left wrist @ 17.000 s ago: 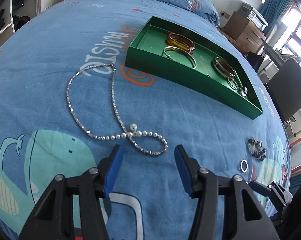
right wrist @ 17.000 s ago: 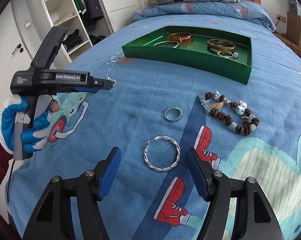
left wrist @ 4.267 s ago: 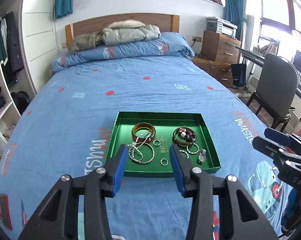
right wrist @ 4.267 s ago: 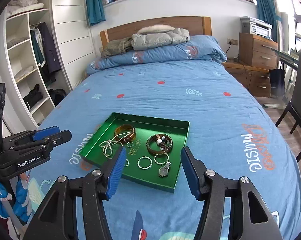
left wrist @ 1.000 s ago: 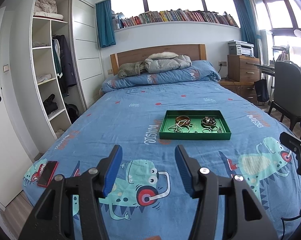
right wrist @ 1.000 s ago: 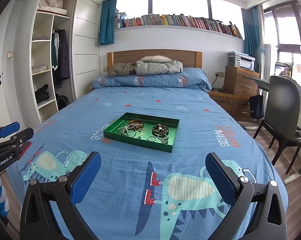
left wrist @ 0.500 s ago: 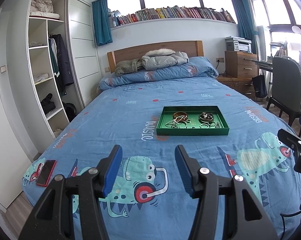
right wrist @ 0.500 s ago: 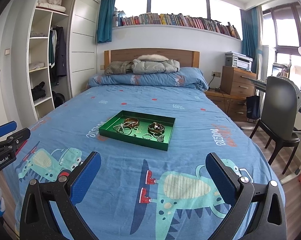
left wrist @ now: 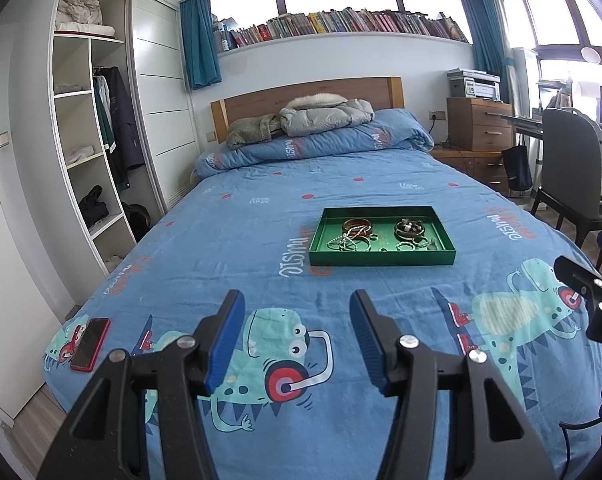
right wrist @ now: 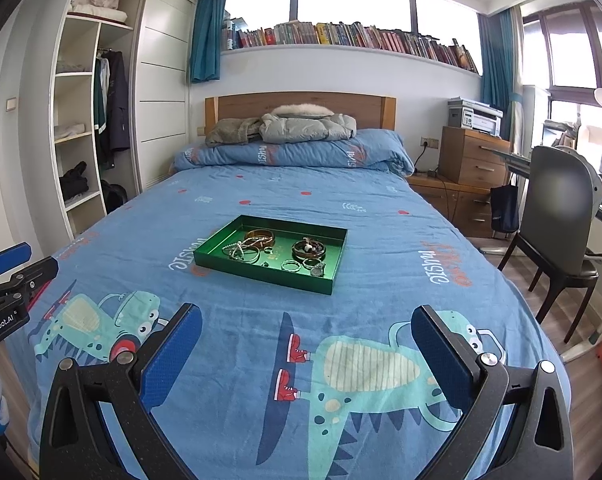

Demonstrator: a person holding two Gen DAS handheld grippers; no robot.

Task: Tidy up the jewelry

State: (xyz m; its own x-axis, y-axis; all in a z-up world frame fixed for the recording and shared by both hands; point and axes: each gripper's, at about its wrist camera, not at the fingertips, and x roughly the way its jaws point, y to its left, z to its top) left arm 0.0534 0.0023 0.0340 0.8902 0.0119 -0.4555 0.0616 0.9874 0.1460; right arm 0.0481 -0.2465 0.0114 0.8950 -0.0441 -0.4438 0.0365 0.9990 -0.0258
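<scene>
A: Well, the left gripper [left wrist: 297, 336] stands spread with nothing between its blue pads; the right gripper [right wrist: 307, 354] gapes wider, equally bare; both hang over the foot of the bed [right wrist: 381, 240], well short of the green tray [right wrist: 333, 286].

B: And the jewelry [right wrist: 279, 252]?

A: All inside the tray, which sits mid-bed; bangles and necklace toward its left half, beaded bracelet and small rings toward its right; none shows on the cover outside it.

B: Handling?

A: Light, I'd judge; the necklace limp and prone to tangle, so pinch a strand; bangles stiff and smooth, so grip across the rim; the task looks about finished.
</scene>
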